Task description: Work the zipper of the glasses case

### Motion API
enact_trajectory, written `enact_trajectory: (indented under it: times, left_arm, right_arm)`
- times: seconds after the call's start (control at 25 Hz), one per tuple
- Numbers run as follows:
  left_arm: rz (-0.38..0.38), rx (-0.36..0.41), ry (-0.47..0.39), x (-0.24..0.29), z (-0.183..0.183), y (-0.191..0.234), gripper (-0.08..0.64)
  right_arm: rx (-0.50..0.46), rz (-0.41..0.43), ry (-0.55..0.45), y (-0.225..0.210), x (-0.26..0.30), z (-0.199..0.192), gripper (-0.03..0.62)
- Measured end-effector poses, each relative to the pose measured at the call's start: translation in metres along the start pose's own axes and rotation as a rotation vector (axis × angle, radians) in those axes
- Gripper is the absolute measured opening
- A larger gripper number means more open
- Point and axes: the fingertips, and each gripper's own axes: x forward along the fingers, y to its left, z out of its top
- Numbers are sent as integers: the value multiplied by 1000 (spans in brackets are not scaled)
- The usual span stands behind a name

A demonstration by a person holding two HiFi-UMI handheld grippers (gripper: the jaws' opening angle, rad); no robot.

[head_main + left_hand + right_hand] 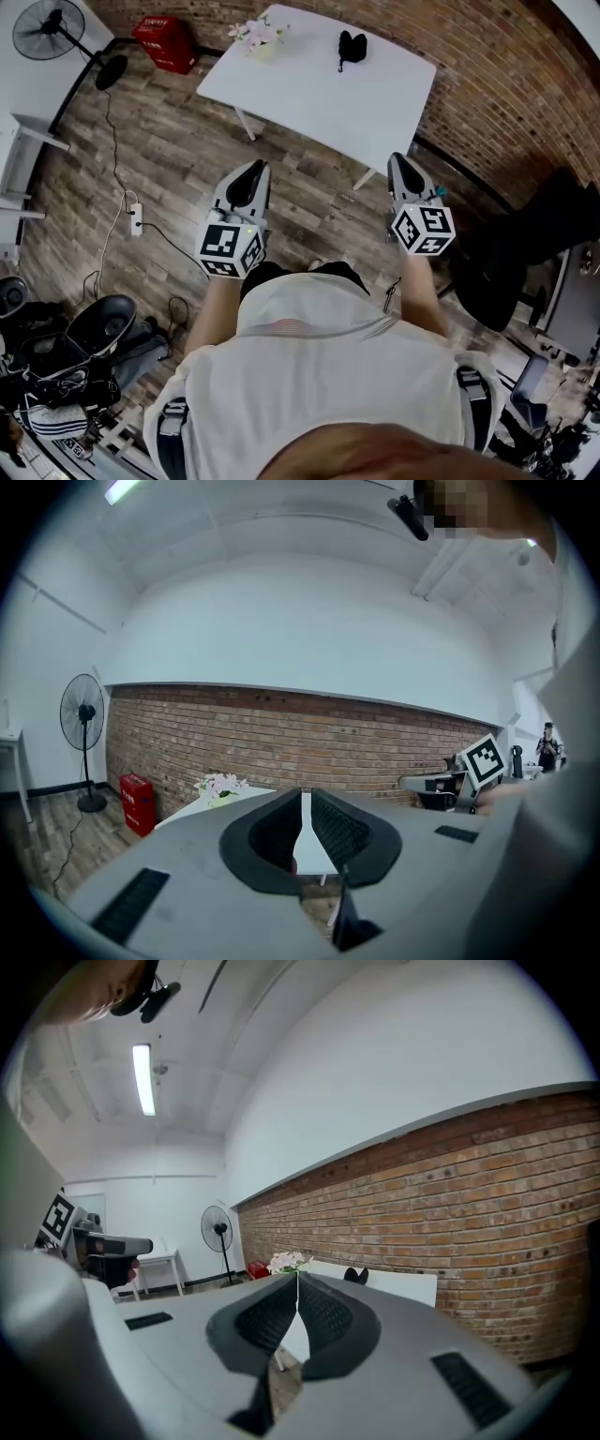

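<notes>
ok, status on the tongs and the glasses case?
Shut and empty: left tongs, right tongs. The glasses case on white table, untouched, well ahead of both. Only wood floor between.

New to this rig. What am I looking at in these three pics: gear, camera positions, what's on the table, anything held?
No robot here: a person wears a head camera and holds a two-jaw gripper in each hand. The top-down picture is the head view: the left gripper and right gripper point forward, each carrying a cube of square markers. The other two pictures come from a camera riding on each gripper, looking along its jaws. In both, the jaws are closed together with nothing between them, so nothing is held. Ahead stands a white table; the grippers are over the wooden floor, short of it. On the table lie a small black object, probably the glasses case, and a bunch of pale flowers.
</notes>
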Motion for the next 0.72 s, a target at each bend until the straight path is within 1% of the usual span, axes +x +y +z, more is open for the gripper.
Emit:
enact_trajectory:
  times: [0.16, 0.28, 0.44, 0.72]
  left_arm:
    - [2, -18, 32, 21, -8, 25, 41]
    - [-24, -25, 40, 35, -10, 48, 41]
    - [-83, -44, 38, 63, -8, 90, 41]
    - [-214, -25, 17, 109, 19, 164, 41]
  right_arm:
    - [20, 0, 34, -2, 33, -8, 52]
    - [17, -17, 53, 5, 55, -9, 52]
    - [17, -86, 54, 14, 89, -1, 52]
    - [9, -189, 36, 49, 147, 23, 52]
